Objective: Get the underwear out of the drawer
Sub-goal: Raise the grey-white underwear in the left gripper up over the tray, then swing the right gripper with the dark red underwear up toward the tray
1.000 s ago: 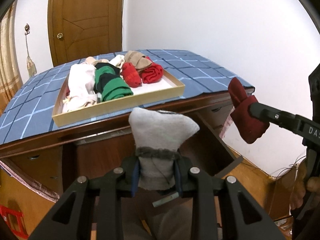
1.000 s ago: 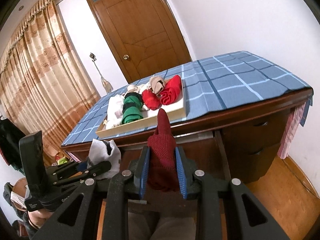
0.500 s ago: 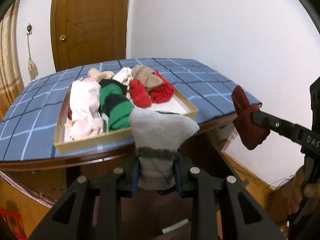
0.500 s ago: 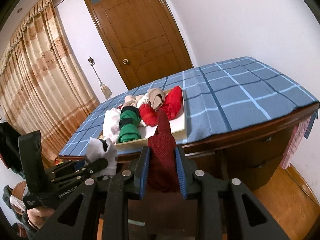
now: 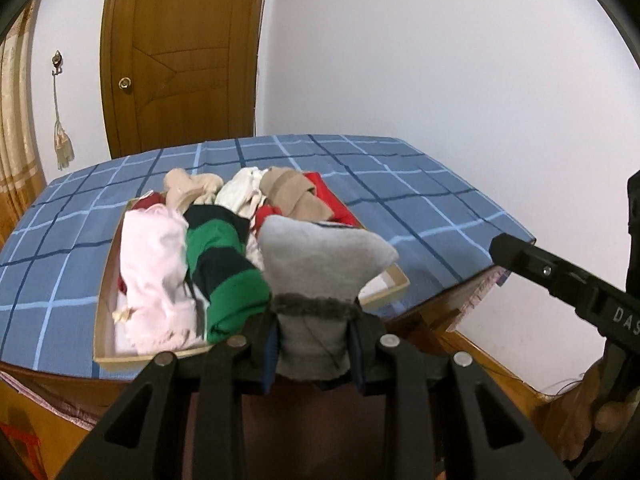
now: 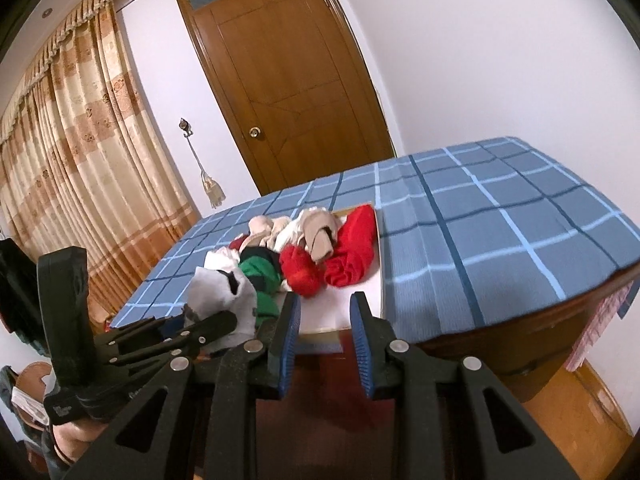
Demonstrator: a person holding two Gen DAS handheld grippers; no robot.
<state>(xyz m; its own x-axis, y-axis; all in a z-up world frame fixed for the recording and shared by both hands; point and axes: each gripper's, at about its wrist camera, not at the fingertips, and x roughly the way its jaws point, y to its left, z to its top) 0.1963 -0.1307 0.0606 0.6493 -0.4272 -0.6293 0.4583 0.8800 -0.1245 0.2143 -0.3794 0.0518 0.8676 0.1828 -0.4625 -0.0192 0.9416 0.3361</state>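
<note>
So the biggest thing here is the wooden desk covered with a blue checked cloth (image 5: 400, 184), pushed up against a white wall, with a brown wooden door (image 6: 288, 92) behind it and patterned beige curtains (image 6: 80, 152) off to the side.

On the cloth sits a shallow tan tray with a white floor (image 5: 120, 358), and it's pretty packed. There's a pale pink folded garment (image 5: 152, 264) on the left, and a green and navy striped roll (image 5: 224, 276) right beside it. A couple of bright red bundles (image 6: 352, 248) sit toward the right wall of the tray. A beige folded piece (image 5: 296, 196) and some cream bits lie at the back. The near right corner of the tray floor is bare white.

The left gripper (image 5: 314, 344) has its jaws pinched tight on a light grey piece of underwear with a darker grey band (image 5: 320, 252). It's held up in the air just in front of the tray's near edge, and the top of it fans out above the pads. From the right wrist view the same piece looks whiter, sticking up from the black fingers.

The right gripper (image 6: 324, 328) is off to the right of that. Its blue ribbed pads (image 6: 290, 332) sit a narrow gap apart, and I can't see anything between them, just the tray floor beyond.
</note>
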